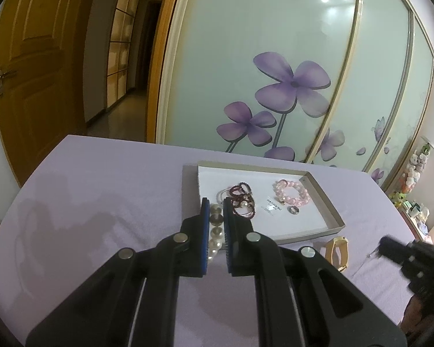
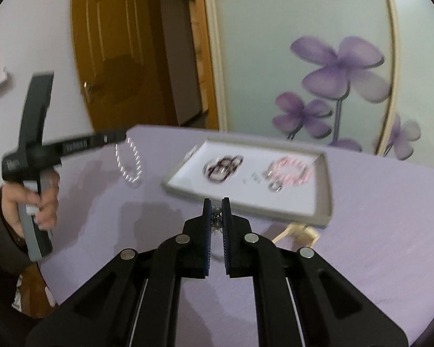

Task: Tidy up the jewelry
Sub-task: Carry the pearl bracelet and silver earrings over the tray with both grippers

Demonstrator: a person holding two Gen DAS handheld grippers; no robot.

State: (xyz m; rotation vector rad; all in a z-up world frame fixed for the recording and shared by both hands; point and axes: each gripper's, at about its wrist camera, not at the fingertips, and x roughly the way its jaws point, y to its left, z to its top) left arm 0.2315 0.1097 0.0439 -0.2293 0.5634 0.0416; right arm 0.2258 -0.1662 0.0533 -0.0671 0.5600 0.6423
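The left gripper (image 1: 216, 202) is clenched on a pearl strand (image 1: 215, 230), which runs between its pads; in the right wrist view the strand (image 2: 128, 160) hangs looped from that gripper (image 2: 121, 137), above the lilac table (image 1: 101, 188). A hand (image 2: 43, 199) grips the left tool's handle at 9 o'clock in that view.

The right gripper (image 2: 216, 202) is clenched on a small metallic trinket (image 2: 216, 217) between its pads; its kind cannot be told.

The tray (image 1: 327, 202) lies on the table at 1 o'clock of the left gripper. It holds dark red bead rings (image 1: 241, 199) on the left, a pink bracelet (image 1: 290, 192) on the right, a ring (image 1: 293, 210) and a label (image 1: 270, 205). A tan item (image 1: 337, 253) lies on the table at the tray's near edge.
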